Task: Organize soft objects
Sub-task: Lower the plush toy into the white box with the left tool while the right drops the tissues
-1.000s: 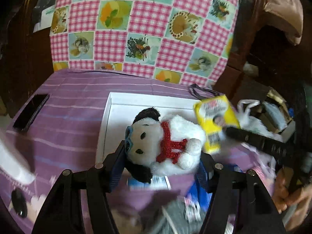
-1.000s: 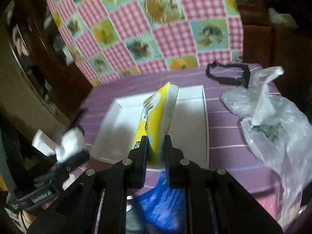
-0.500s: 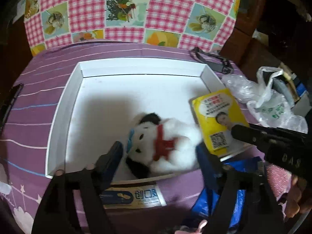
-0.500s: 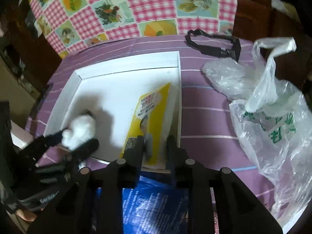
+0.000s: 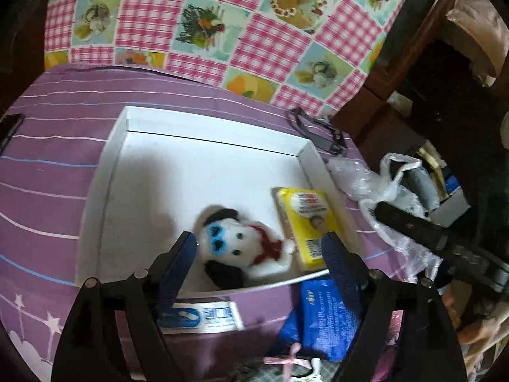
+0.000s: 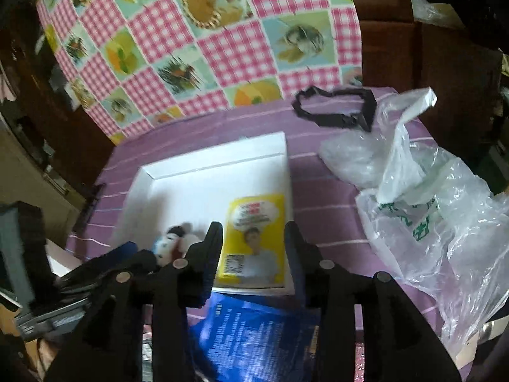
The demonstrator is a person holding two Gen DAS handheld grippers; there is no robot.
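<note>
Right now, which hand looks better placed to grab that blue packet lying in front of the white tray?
Probably the right. The right tool is open with the blue packet directly below it; the left tool, also open, sits over the plush dog, with the packet off to its side.

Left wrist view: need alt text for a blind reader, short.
The open left gripper hovers over a plush dog lying in the near end of a white tray, beside a flat yellow packet. The tray sits on a purple striped cloth, with a blue packet nearer the camera.
</note>
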